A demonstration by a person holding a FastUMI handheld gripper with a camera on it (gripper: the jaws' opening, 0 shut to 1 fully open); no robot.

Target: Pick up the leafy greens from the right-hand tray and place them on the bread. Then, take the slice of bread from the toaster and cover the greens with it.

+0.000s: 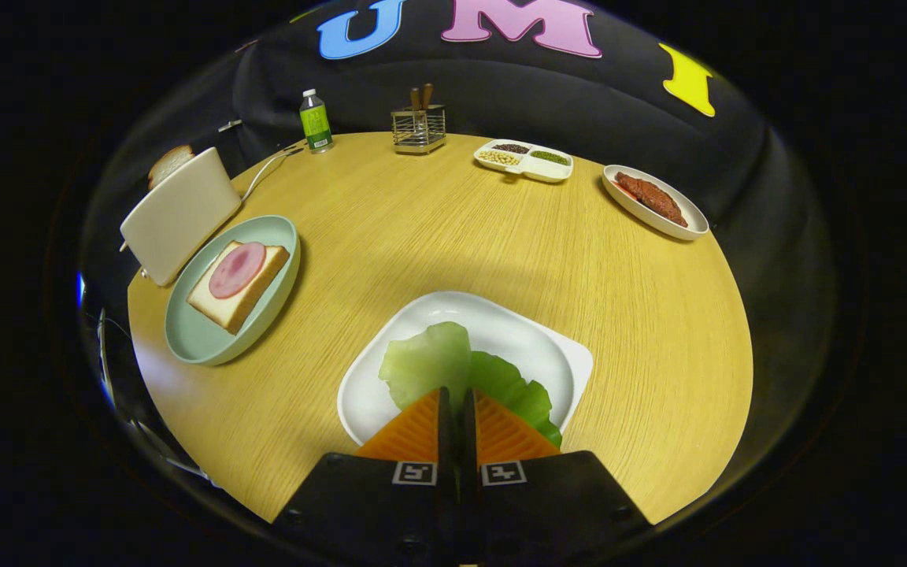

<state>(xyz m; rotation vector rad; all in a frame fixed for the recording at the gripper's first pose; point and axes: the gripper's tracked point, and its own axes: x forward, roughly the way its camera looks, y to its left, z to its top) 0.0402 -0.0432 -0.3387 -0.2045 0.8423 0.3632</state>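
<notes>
Pinching pale-and-dark crinkled leafy greens [465, 374] over the white tray [516, 331], gripper [457, 402] fingers nearly together.

A staged kitchen set in a booth: black cloth walls close round a wooden worktop [438, 236]. Beyond the tool [453, 417] stand a toaster [178, 216], a plate [201, 339] of bread, a knife rack [418, 126], a bottle [315, 120] and dishes [524, 161] of food.

Round light-wood table [501, 236], black cloth wall [619, 102] behind, soft overhead light, faint shadows
</notes>
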